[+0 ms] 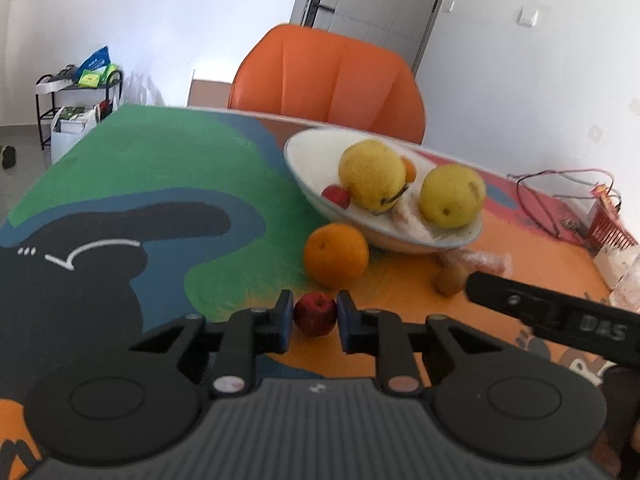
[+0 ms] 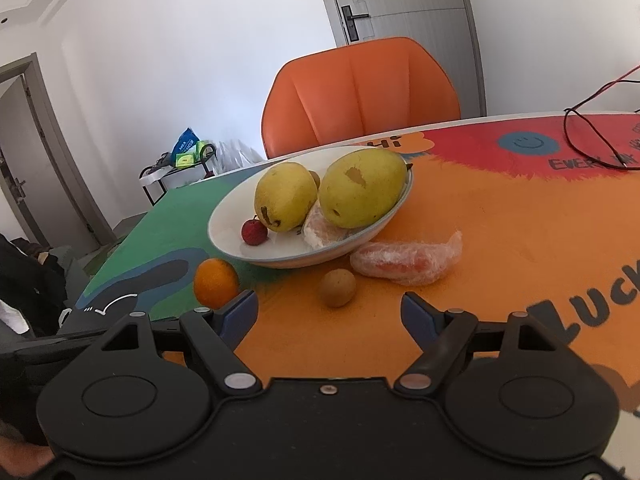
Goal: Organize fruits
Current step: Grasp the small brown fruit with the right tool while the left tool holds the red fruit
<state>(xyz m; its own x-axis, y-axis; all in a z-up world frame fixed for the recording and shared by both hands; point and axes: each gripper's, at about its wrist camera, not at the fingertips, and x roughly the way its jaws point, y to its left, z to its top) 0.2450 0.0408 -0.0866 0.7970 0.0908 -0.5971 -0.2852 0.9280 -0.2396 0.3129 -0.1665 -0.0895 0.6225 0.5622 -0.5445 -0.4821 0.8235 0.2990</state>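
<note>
Red and small, a round apple-like fruit [image 1: 315, 314] is seen in the left wrist view clamped between the blue pads of the left gripper [image 1: 313, 316], whose jaws are closed on it just above the colourful printed counter [image 1: 160, 168]. Just beyond it a round orange [image 1: 335, 255] rests on the counter beside the white oval ceramic bowl [image 1: 298, 168], in which two yellow pears [image 1: 372, 174], a small red fruit [image 1: 337, 196] and a pale wrapped piece are already gathered. A black arm of the right gripper [image 1: 552, 316] is visible at the right edge. The step in hand is judged to be the pick-up of the red fruit; a lift and a carry over the bowl's near rim are called for next, with release into the free space at the bowl's left.

From the right wrist view, the right gripper [image 2: 330, 316] is shown with its jaws spread wide and nothing between them, aimed at a small brown round fruit [image 2: 337, 287] lying on the counter ahead. A plastic-wrapped orange piece [image 2: 406, 260] lies against the bowl's [image 2: 224, 216] near side, and the orange [image 2: 216, 283] sits to the left. An advance until the brown fruit is bracketed, then a gentle closing, is judged to be needed here.
</note>
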